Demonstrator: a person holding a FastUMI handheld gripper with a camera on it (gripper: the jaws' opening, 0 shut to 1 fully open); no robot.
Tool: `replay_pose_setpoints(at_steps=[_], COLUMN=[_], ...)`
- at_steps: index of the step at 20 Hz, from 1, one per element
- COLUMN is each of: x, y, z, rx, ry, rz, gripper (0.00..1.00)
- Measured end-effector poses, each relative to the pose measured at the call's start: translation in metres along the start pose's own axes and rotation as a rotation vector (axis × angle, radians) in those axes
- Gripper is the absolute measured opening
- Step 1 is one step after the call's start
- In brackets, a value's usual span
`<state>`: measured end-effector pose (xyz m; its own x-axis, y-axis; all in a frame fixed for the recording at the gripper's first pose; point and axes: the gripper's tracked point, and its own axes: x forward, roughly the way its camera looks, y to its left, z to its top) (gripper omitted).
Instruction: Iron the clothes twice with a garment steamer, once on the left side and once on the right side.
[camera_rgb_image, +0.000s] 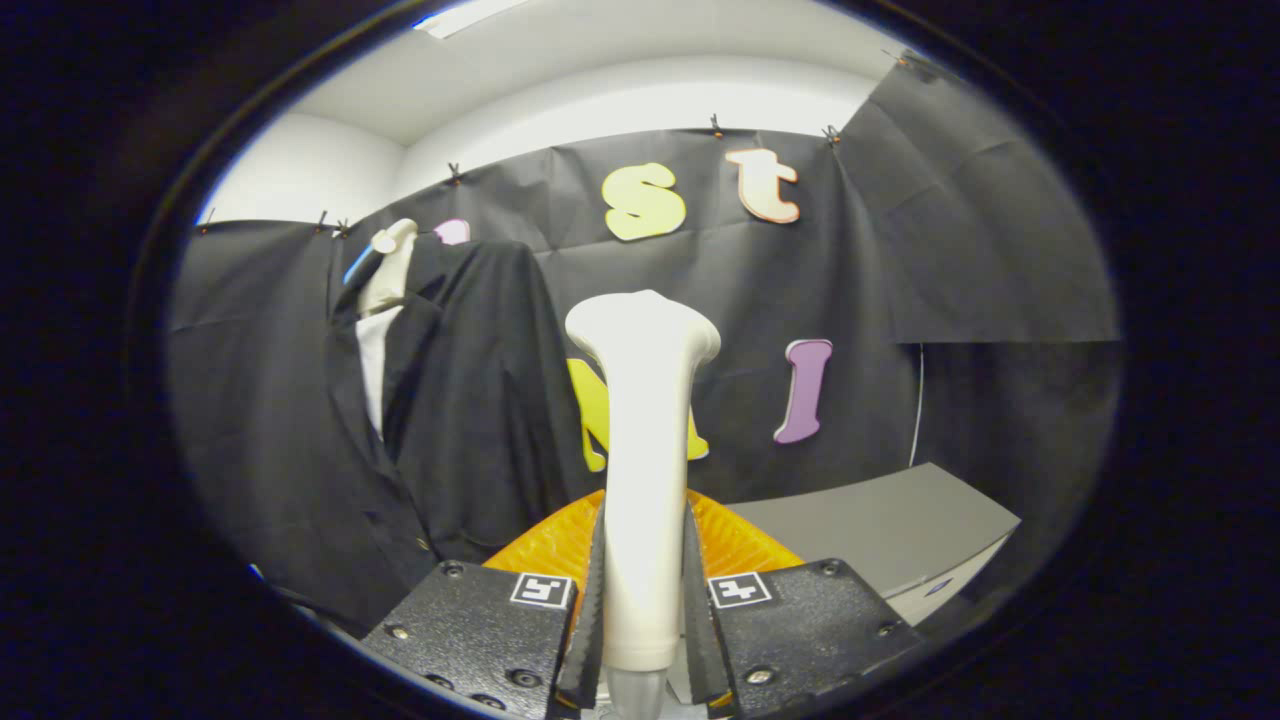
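Dark jacket (470, 400) hung on pale mannequin form (388, 268) against booth wall, well left of steamer and beyond it, white shirt front (372, 370) showing at its opening. Grey table (880, 525) stood right of steamer, farther back. Orange ribbed object (545, 545) lay just behind steamer's lower body. White garment steamer (640, 460) stood upright between fingers, flared head topmost. Gripper (640, 610) was clenched on steamer handle, both fingers pressed to its sides.
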<state>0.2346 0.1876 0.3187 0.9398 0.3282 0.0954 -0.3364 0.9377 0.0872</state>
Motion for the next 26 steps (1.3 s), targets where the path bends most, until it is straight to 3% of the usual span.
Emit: replay_pose_setpoints(at_steps=[6,12,26], x=[-0.002,0.004,0.027], y=[0.098,0.160,0.174], z=[0.017,0.010,-0.055], rx=[-0.030,-0.062,-0.123], ry=[-0.049,-0.042,0.088], rz=[0.081,0.121,0.106], gripper=[0.36,0.36,0.36])
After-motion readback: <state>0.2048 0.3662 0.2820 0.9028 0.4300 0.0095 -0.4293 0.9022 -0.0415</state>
